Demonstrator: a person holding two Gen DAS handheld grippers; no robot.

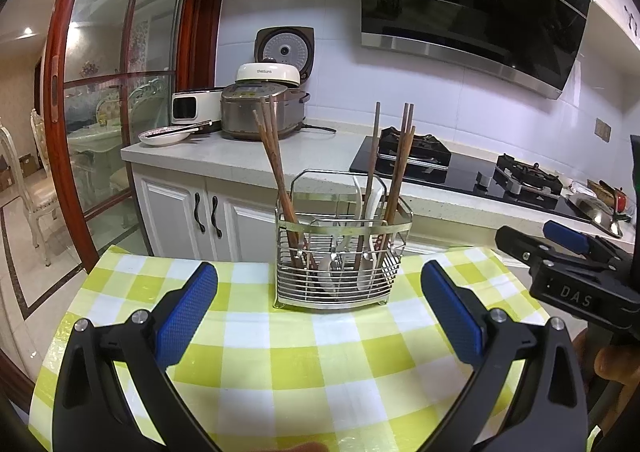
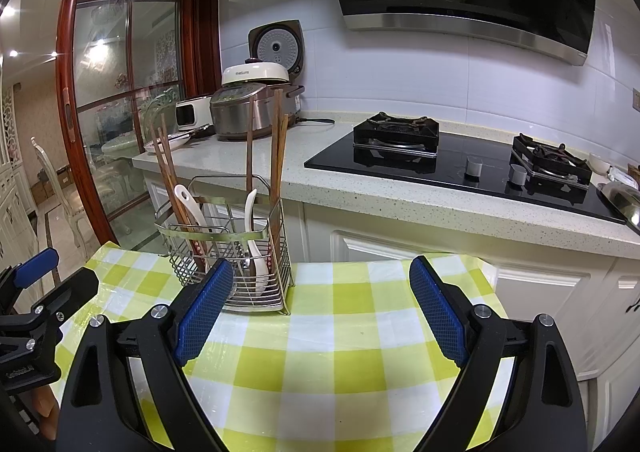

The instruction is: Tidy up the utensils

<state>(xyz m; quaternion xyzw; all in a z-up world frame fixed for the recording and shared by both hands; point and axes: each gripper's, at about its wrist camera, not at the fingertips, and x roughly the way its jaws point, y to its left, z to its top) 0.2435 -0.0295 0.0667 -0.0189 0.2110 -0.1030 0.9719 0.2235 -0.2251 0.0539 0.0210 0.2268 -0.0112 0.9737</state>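
Left tool and right tool both wide, empty, one wire caddy, several chopsticks, two white spoons

White tiled wall; speckled counter; black range hood; red-framed glass door.

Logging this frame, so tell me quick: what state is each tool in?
Left tool: open, holding nothing.
Right tool: open, holding nothing.
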